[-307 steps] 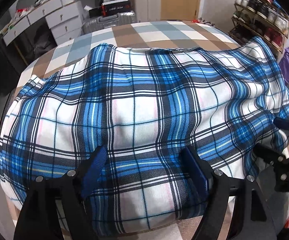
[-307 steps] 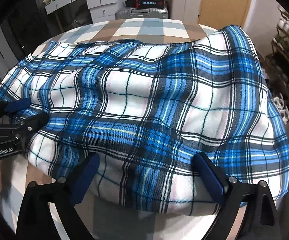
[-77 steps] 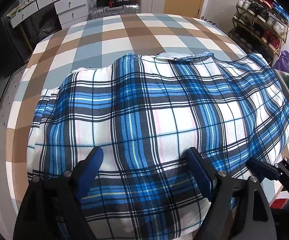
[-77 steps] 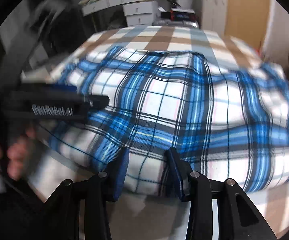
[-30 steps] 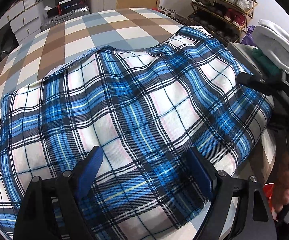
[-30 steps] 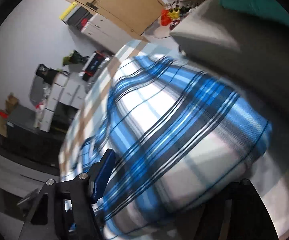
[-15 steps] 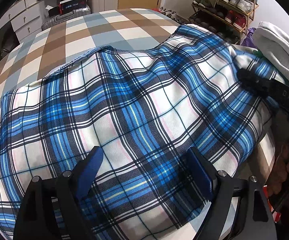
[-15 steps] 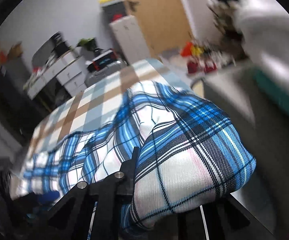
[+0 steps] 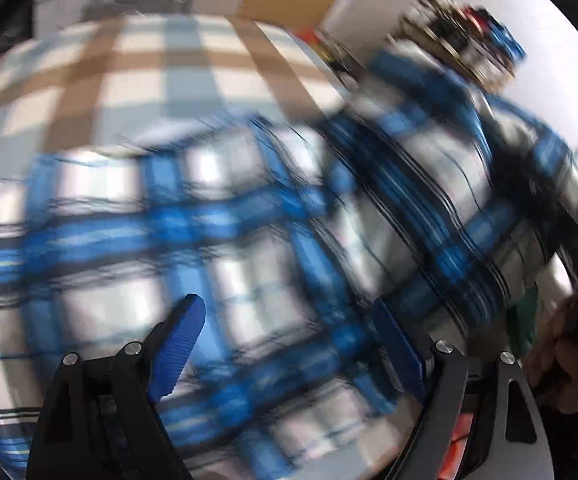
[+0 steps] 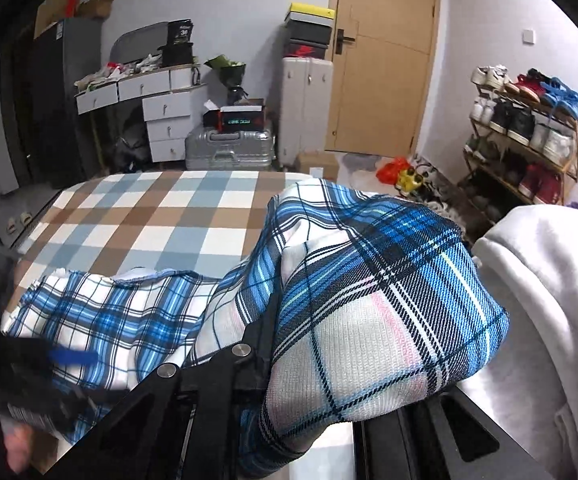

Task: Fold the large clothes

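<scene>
On the checked bed (image 10: pixel 137 216), a plaid shirt (image 10: pixel 129 316) being folded.
Right gripper (image 10: pixel 289 364) pinches a raised shirt edge; left gripper (image 9: pixel 289 344) hovers above it, jaws wide, nothing between.

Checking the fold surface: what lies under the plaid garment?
The plaid garment lies on a checked bedcover, visible beyond it. Whatever is beneath its middle is covered; the corner raised by the right hand-held gripper hides its fingertips.

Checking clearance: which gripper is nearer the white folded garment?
Right. The right gripper, shut on the plaid cloth, sits beside the white garment; the left gripper is further away.
</scene>
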The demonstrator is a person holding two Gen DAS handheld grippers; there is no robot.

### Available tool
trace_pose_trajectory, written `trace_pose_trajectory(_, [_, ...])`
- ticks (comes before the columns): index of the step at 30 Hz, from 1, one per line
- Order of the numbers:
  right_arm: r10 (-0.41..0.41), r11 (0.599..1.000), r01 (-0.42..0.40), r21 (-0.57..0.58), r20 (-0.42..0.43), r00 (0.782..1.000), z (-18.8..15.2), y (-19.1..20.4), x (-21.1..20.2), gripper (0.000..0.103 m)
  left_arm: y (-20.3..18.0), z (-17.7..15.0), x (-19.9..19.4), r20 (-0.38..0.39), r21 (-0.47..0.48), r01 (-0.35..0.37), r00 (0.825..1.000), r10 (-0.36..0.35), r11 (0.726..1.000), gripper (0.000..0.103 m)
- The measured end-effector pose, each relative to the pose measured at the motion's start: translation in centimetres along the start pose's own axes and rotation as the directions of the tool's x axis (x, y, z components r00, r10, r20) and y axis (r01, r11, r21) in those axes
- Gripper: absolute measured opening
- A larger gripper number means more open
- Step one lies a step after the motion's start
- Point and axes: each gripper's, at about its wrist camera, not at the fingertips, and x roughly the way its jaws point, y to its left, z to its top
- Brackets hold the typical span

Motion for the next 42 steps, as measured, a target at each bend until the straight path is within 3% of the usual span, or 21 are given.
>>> trace_pose_trajectory(3, [0.004,1.0,-0.004,0.025,-0.015,1.0,-0.3,-0.1,1.0,0.011,0.9,-0.2,1.4,-0.033,0.003,-0.043,0.999,0.043,0.999,0.082])
trace_pose_trajectory(5, [0.011,0.999,-0.01,0.053,-0.019,1.0,-0.2,-0.5,1.2,0.011,-0.3,-0.6,2.0,-0.004,0.075,-0.118,0.993,0.119,0.99,0.082])
trace_pose_trajectory(8, [0.019,0.998,-0.019,0.058,0.004,1.0,0.6,-1.1,0.3,0.011,-2.5,-1.2,3.2,0.024,0.16,-0.242,0.97,0.241,0.957,0.084])
trace_pose_trajectory(16, [-0.057,0.993,0.062,-0.098,0.045,0.997,4.3,0.0,-2.2,0.011,-4.9,-0.8,4.1,0.089,0.144,-0.176,0.982,0.164,0.974,0.086])
trace_pose_trajectory(20, [-0.077,0.983,0.086,-0.161,0.06,0.995,5.2,1.7,-3.2,0.011,-4.1,-0.2,2.2,0.103,0.06,-0.162,0.982,0.155,0.985,0.086])
trace_pose_trajectory(22, [-0.076,0.976,0.092,-0.196,0.086,0.993,5.3,3.2,-4.0,0.011,-3.2,-0.2,0.0,0.193,0.059,-0.224,0.959,0.209,0.973,0.086])
trace_pose_trajectory(24, [-0.072,0.964,0.099,-0.248,0.115,0.991,5.1,5.3,-4.8,0.011,-1.6,0.0,-3.1,0.285,0.067,-0.309,0.917,0.279,0.949,0.086])
trace_pose_trajectory(25, [-0.056,0.956,0.09,-0.278,0.126,0.99,4.9,7.1,-5.2,0.012,-0.7,0.1,-4.4,0.304,0.055,-0.316,0.909,0.285,0.947,0.087])
trace_pose_trajectory(27, [-0.044,0.939,0.086,-0.334,0.131,0.99,3.9,10.1,-5.6,0.012,2.5,0.3,-7.6,0.326,-0.013,-0.298,0.901,0.286,0.954,0.087])
trace_pose_trajectory(30, [0.015,0.905,0.036,-0.423,0.117,0.993,0.2,15.9,-5.5,0.013,9.6,-0.2,-13.0,0.355,-0.193,-0.205,0.897,0.263,0.96,0.086])
trace_pose_trajectory(32, [0.063,0.888,-0.021,-0.46,0.077,0.995,-2.9,19.2,-4.7,0.013,13.5,-0.7,-15.3,0.371,-0.283,-0.117,0.902,0.221,0.952,0.086])
trace_pose_trajectory(35, [0.105,0.843,-0.092,-0.53,-0.006,0.994,-8.4,24.2,-2.4,0.016,17.1,-1.6,-16.8,0.355,-0.338,-0.06,0.916,0.186,0.939,0.086])
trace_pose_trajectory(38, [0.101,0.793,-0.108,-0.6,-0.046,0.994,-12.1,27.3,-1.4,0.048,17.2,-2.3,-16.1,0.307,-0.31,-0.111,0.928,0.211,0.944,0.086])
trace_pose_trajectory(40, [0.163,0.772,-0.157,-0.615,-0.047,0.986,-12.9,28.0,-2.7,0.072,17.0,-2.9,-15.9,0.283,-0.275,-0.113,0.94,0.192,0.955,0.086])
trace_pose_trajectory(42, [0.237,0.767,-0.218,-0.604,-0.049,0.97,-12.8,27.9,-4.2,0.079,16.1,-3.4,-16.3,0.292,-0.228,-0.097,0.942,0.163,0.969,0.086])
